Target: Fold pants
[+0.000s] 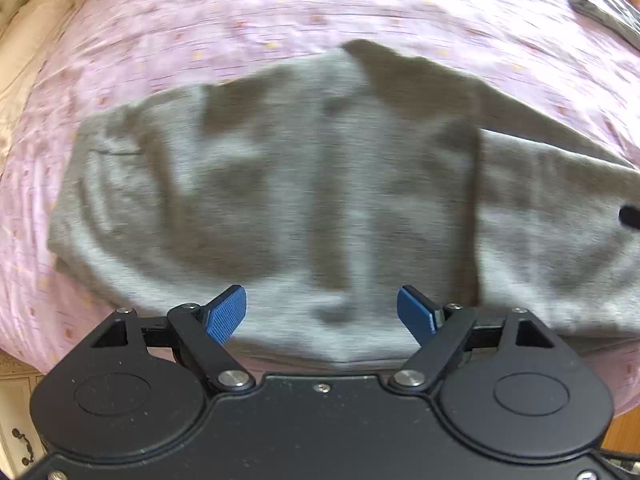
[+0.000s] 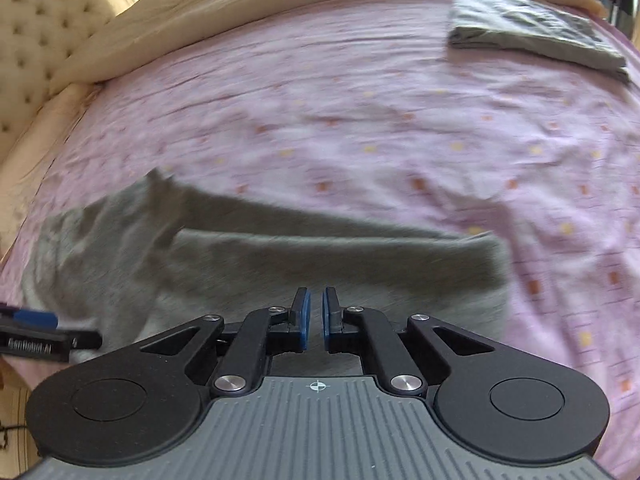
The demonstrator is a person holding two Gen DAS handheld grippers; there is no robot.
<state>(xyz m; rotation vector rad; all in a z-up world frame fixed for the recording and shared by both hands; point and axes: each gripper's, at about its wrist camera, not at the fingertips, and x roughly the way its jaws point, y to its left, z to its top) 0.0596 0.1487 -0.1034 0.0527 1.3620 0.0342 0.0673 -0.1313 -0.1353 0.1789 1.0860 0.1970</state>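
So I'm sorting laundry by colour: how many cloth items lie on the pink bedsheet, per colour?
Light grey, soft spread-out pants: 1
Dark grey, flat folded garment: 1
Total: 2 on the pink patterned bedsheet

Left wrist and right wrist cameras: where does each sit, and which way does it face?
Left wrist: on the left gripper, jaws open, looking steeply down at the grey knit pants.
Right wrist: on the right gripper, jaws nearly shut, empty, over the pants' leg.
Shared: pants, pink patterned bedspread, folded grey cloth; the left gripper shows in the right view.
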